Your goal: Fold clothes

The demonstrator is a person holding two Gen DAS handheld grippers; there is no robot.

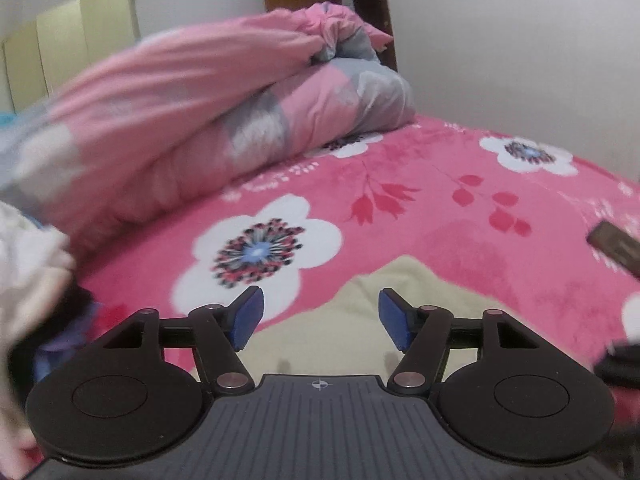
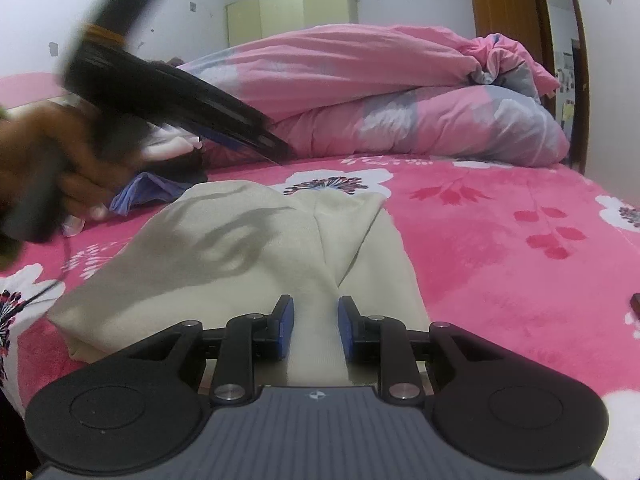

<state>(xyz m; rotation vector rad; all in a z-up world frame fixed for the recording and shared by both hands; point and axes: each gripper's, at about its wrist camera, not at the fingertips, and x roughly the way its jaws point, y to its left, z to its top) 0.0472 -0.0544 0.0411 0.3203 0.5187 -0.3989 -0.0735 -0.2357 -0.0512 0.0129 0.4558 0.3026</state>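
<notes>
Cream garment, left wrist view: cream garment [image 1: 404,320] lies flat on the pink flowered bedspread [image 1: 460,208], near the camera, below and beyond the fingertips.
Left gripper, same view: left gripper [image 1: 321,318] has its blue pads well apart; nothing sits between them, and the cloth only shows through the gap from underneath.
Far side, same view: a rolled pink and grey quilt [image 1: 224,92] lies across the far left of the bed.
Left edge, same view: a blurred heap of pale clothes [image 1: 28,264] sits at the near left.
Right edge, same view: a dark flat object [image 1: 616,246], too blurred to tell what it is.

Cream garment, right wrist view: the garment [image 2: 224,248] spreads from the near centre out to the left, with a raised fold running toward the camera.
Right gripper, same view: right gripper [image 2: 316,326] stands narrowly parted with that fold between the pads, both pads pressing against the cloth.
Left gripper, same view: seen blurred at the upper left [image 2: 168,96], above the garment, held by a hand [image 2: 60,168].
Beyond the garment: blue cloth [image 2: 144,192] at the far left.
</notes>
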